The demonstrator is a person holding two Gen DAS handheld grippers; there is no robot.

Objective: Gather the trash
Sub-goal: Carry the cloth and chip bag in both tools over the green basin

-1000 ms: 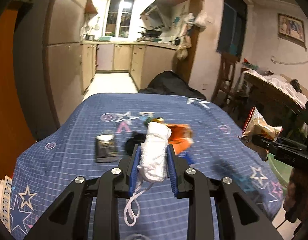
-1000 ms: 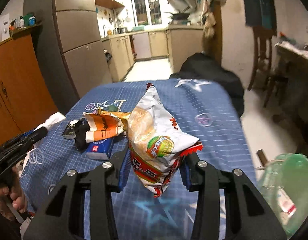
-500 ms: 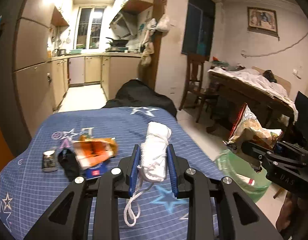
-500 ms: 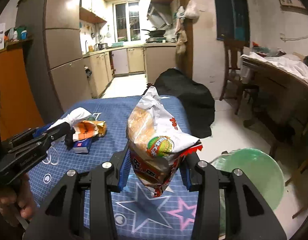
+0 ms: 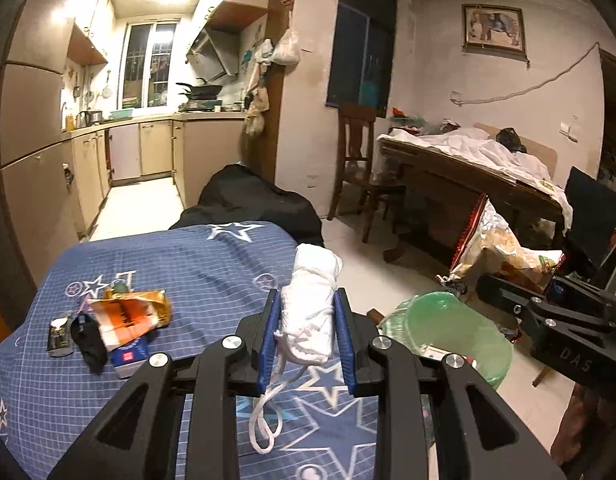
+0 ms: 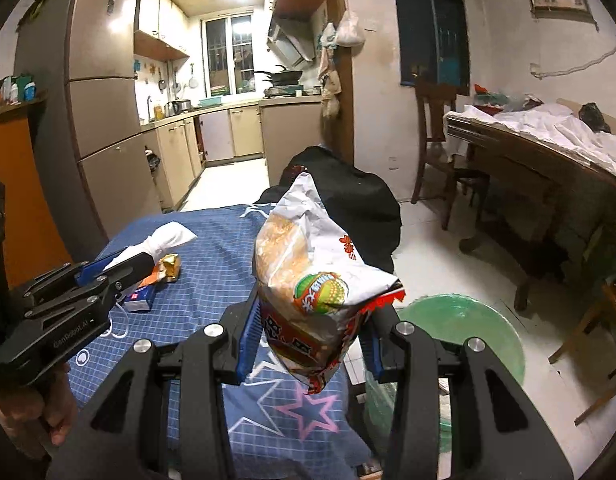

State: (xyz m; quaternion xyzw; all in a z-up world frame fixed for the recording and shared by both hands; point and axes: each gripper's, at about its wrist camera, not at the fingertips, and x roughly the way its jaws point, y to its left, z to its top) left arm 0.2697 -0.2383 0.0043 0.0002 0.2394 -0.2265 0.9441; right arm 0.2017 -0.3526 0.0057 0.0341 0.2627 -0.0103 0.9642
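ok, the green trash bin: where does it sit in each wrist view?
Left wrist view: green trash bin at lower right, on the floor past the table edge, right of the left gripper holding the white bundle.
Right wrist view: bin at lower right, behind the right gripper holding the snack bag.
Shared landmark: the wooden chair against the back wall.

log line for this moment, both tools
left tool: shut on white wad | right tool: shut on snack bag | green bin: on floor by table | wrappers: on table
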